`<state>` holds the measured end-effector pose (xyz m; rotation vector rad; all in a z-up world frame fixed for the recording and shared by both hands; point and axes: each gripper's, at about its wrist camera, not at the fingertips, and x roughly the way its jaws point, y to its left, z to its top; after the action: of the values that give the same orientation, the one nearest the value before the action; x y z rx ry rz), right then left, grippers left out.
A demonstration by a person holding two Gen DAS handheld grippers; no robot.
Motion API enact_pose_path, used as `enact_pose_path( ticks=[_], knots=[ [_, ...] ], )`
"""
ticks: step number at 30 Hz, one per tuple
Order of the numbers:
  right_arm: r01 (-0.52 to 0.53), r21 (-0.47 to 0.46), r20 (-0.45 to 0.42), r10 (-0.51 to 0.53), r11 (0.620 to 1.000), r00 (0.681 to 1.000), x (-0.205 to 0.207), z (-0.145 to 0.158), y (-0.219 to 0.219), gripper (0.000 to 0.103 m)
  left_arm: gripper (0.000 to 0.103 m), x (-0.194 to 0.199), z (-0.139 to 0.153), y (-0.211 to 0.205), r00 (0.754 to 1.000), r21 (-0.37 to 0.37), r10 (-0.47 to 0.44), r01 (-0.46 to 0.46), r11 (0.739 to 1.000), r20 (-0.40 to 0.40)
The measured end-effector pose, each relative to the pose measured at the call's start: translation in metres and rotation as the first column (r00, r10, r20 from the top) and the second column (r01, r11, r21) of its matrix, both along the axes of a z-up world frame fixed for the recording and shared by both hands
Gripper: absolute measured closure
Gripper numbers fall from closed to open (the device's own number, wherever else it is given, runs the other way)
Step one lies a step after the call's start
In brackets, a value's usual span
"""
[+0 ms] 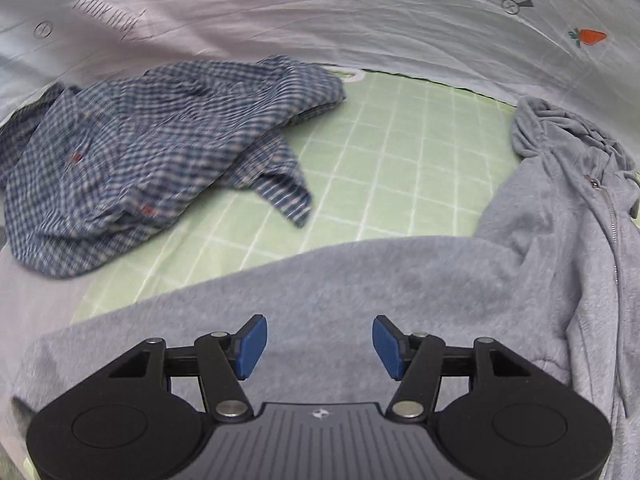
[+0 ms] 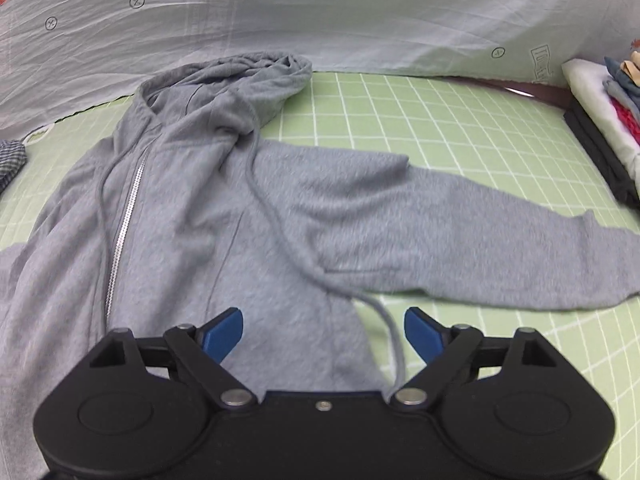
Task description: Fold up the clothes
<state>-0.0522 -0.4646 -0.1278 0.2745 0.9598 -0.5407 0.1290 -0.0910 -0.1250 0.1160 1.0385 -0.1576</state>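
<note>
A grey zip hoodie lies front up on the green grid mat, hood at the far side, its right sleeve stretched out to the right. A drawstring trails toward my right gripper, which is open and empty above the hoodie's lower right side. In the left wrist view the hoodie's left sleeve runs across the foreground. My left gripper is open and empty just above that sleeve.
A crumpled blue checked shirt lies at the mat's far left. A pale printed sheet rises behind the mat. A stack of folded clothes sits at the right edge.
</note>
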Motion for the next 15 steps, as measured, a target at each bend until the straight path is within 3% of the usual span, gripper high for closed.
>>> enact_pose_path(
  ticks=[3,8,15],
  knots=[
    [-0.033,-0.012,0.003,0.033,0.999,0.999,-0.002,0.002,0.024,0.013,0.040,-0.008,0.000,0.031,0.998,-0.024,0.055,-0.055,0.998,-0.006],
    [-0.098,-0.057,0.060,0.101,0.994,0.993,0.013,0.015,0.053,0.014,0.036,-0.017,-0.001,0.081,0.991,-0.002,0.133,-0.133,0.991,0.018],
    [-0.151,-0.088,0.144,0.162,0.985,0.976,0.068,0.032,0.079,0.022,0.035,-0.009,-0.007,0.168,0.956,-0.015,0.292,-0.292,0.956,0.005]
  ],
)
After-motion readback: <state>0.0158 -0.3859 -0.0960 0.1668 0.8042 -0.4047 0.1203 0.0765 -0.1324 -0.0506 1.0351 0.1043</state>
